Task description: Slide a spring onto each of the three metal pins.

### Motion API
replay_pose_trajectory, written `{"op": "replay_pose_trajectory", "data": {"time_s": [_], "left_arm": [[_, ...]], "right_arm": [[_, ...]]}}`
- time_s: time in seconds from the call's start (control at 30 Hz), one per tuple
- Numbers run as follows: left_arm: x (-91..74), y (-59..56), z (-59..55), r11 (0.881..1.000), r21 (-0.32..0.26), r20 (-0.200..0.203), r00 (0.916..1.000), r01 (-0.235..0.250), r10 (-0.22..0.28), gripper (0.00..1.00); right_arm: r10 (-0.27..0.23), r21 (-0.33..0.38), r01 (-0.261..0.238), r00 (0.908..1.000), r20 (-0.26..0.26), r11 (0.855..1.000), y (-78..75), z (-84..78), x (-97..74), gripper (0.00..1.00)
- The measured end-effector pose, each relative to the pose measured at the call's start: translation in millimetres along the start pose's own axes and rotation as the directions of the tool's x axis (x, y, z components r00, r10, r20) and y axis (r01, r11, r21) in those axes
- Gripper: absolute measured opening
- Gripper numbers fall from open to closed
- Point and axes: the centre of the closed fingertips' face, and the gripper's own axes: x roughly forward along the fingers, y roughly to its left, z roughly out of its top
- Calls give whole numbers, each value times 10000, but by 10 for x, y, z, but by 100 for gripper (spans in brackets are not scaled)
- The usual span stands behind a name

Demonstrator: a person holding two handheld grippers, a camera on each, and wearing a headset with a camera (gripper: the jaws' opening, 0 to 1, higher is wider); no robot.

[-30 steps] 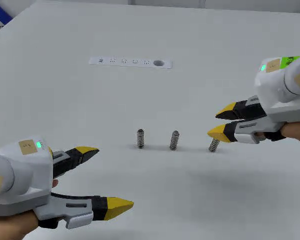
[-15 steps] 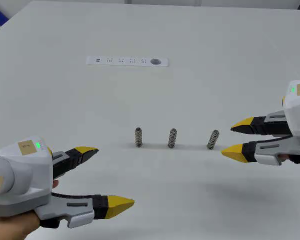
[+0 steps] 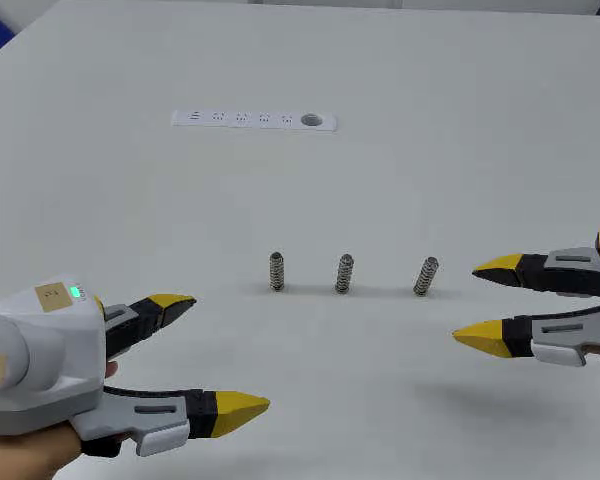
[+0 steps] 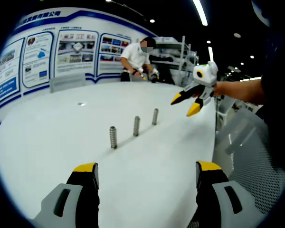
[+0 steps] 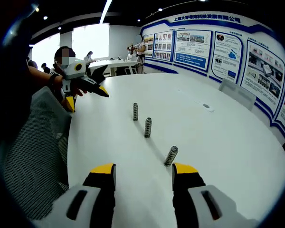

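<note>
Springs stand in a row of three just below the middle of the head view on the white table (image 3: 430, 150), well apart from one another. The left spring (image 3: 277, 271) and middle spring (image 3: 345, 273) are upright, and the right spring (image 3: 426, 277) leans to the right. All are short grey metal coils, and any pin inside them is hidden. At lower left, a tan sticker (image 3: 52, 294) on the left gripper (image 3: 223, 352) bears marks too small to read, beside a green light (image 3: 76, 291). Higher up lies a white power strip (image 3: 253, 120), and the posters (image 5: 194, 42) on the far wall carry text too small to read. The left gripper's black, yellow-tipped jaws gape wide and hold nothing, well short of the springs. At the right edge, the right gripper (image 3: 468, 303) is likewise spread and empty, its tips near the right spring but not touching it.
</note>
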Motion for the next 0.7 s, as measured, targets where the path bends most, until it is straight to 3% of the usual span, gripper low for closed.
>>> {"op": "replay_pose_trajectory", "data": {"time_s": [0.2,0.7], "left_arm": [[7,-5,-11,10000,-65,5,10000,-5,5,86],[-2,-14,-43,9998,-165,-17,10000,-64,63,86]], "right_arm": [[33,201,-35,9999,129,9998,27,-90,15,53],[69,567,-98,9986,522,9983,110,-75,54,65]]}}
